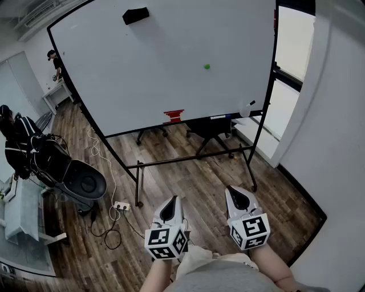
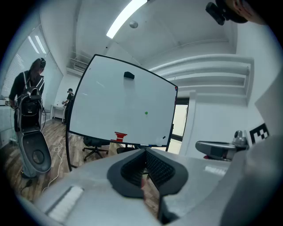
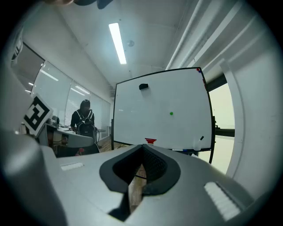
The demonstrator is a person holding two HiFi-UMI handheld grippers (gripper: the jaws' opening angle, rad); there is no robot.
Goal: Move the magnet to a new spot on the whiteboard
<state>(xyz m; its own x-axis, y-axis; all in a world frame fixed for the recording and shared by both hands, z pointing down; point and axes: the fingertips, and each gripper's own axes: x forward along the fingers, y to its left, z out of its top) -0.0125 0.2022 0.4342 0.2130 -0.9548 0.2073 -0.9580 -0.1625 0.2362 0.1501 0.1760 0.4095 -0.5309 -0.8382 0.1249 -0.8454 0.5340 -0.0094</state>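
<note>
The small green magnet [image 1: 207, 67] sticks to the right middle of the whiteboard [image 1: 114, 74], which stands on a wheeled frame well ahead of me. Both grippers are held low and close to my body, far from the board. My left gripper [image 1: 171, 202] is shut with nothing between its pads. My right gripper [image 1: 235, 192] is likewise shut and empty. In the left gripper view the magnet [image 2: 146, 113] shows above the closed left gripper [image 2: 145, 152]. The right gripper view shows the magnet [image 3: 171, 114] up and to the right of the closed right gripper [image 3: 142, 148].
A black eraser [image 1: 136, 15] sits high on the board and a red item [image 1: 174, 116] on its tray. Office chairs [image 1: 211, 132] stand behind the frame. A black chair with a backpack [image 1: 34, 154] and floor cables [image 1: 108, 188] are at left. A person [image 3: 84, 117] stands at left.
</note>
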